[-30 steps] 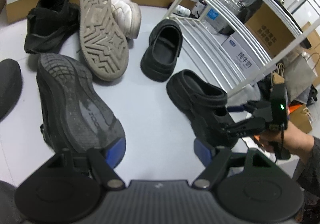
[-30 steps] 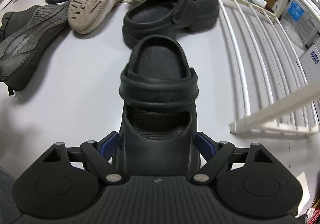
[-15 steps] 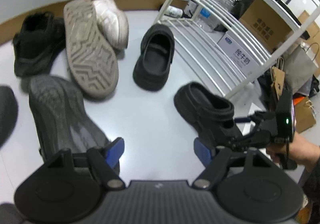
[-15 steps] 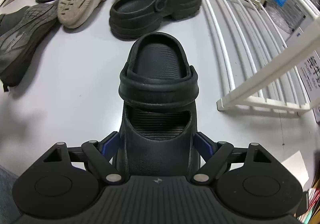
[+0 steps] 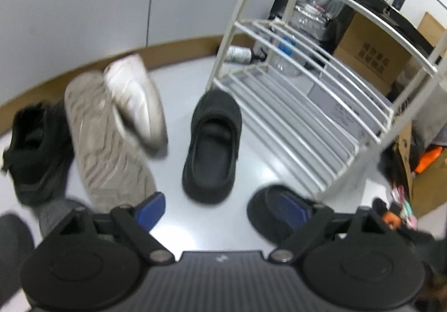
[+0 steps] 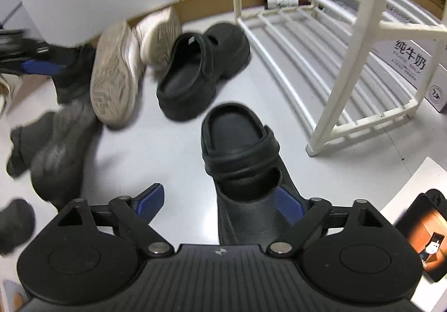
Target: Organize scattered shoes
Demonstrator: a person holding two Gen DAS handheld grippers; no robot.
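Fingers [image 6: 148,204] of my right gripper [image 6: 220,204] are spread wide; a black clog [image 6: 240,150] sits on the white floor [image 6: 167,150] against the right-hand one, ungripped, near the shoe rack [image 6: 321,60]. My left gripper [image 5: 220,207] is spread too, empty, above the floor facing a second black clog [image 5: 213,144] beside white sneakers [image 5: 111,130].

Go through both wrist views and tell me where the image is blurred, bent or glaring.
Left wrist view: motion blur smears the white sneakers and the black sneaker; the black clog is softer still; fisheye bows the white rack. Right wrist view: sharper on the held-side clog, blurred at the left edge; the rack curves; the floor shows soft sheen, no hard glare.
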